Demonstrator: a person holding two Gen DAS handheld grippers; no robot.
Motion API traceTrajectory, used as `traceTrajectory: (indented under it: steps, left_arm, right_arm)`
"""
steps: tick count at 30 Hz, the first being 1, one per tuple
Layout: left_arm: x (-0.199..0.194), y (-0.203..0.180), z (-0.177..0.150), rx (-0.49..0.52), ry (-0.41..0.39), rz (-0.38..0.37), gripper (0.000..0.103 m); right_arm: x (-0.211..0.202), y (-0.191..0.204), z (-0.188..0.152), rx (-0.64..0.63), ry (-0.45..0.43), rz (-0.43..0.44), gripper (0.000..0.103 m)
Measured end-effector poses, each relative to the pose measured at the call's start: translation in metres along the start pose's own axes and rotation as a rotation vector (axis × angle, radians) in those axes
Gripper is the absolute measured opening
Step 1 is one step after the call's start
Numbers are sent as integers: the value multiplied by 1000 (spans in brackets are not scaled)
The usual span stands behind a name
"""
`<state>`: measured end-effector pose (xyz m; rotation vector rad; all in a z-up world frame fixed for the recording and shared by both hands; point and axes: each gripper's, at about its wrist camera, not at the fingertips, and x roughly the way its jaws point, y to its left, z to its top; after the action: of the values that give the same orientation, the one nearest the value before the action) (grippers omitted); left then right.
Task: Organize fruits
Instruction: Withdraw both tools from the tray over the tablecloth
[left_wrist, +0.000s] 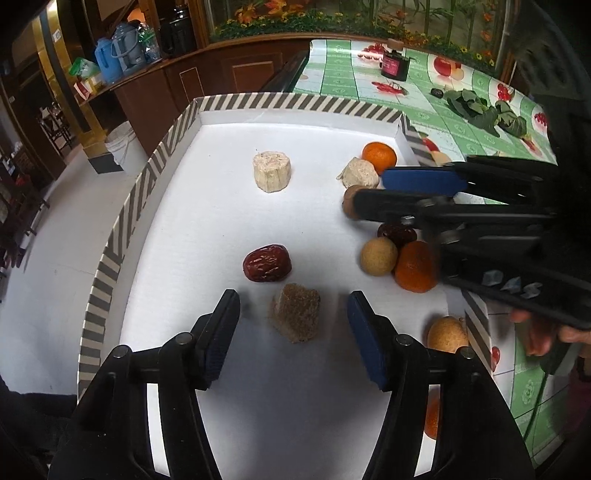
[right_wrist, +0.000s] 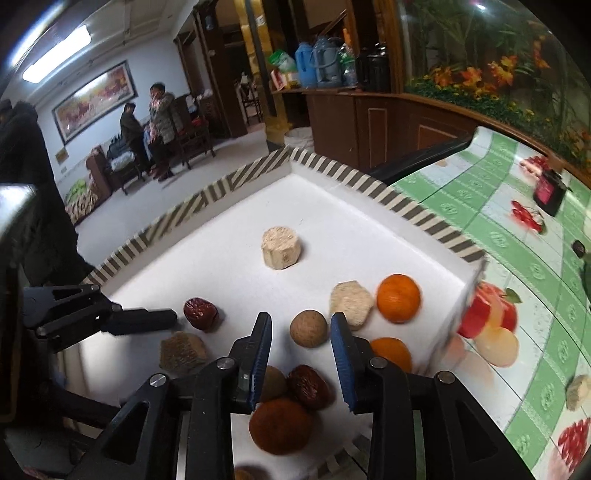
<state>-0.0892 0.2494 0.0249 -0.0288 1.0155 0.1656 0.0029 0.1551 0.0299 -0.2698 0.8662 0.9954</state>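
Fruit sits all over a white tray (left_wrist: 207, 107) with a striped rim on the bench (left_wrist: 347, 77). Left gripper (left_wrist: 293, 314) has its jaws apart, either side of a brown chunk (left_wrist: 295, 315) but not touching it, with a red date (left_wrist: 267, 263) just beyond. Right gripper (right_wrist: 301, 332) is spread apart too, empty, with a tan round fruit (right_wrist: 308, 328) between the tips. An orange (right_wrist: 398, 297) sits further right.
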Motion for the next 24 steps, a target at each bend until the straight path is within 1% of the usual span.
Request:
traceTrajectory:
  steps: [2,6,9,14,16,18,24]
  left_arm:
    - [-2,-2,0,1,-7,8,61]
    - [-8,-7,2,9,-31,23,61]
    - [-16,-12,5,4,-52,6,61]
    - [-26,-31,11,24,-85,-26,61]
    - [-28,-39,14,30,-89,-43,61]
    - [-28,-50,17,38,-91,-64,61]
    - [-30,-81,24,84,-100,-100,61]
  right_arm:
    - [-10,-6,-2,27,-18,20,31]
    - [-33,-14,-12,53,-53,10,31]
    - [-53,-22,-24,76,-73,-7,31]
    - [-84,-52,-50,153,-97,-68,31]
    - [-92,-64,-61,177,-94,-96,31]
    - [-99,-80,-74,214,-84,-141,32]
    - [-120,-117,-102,285,-71,-219,32]
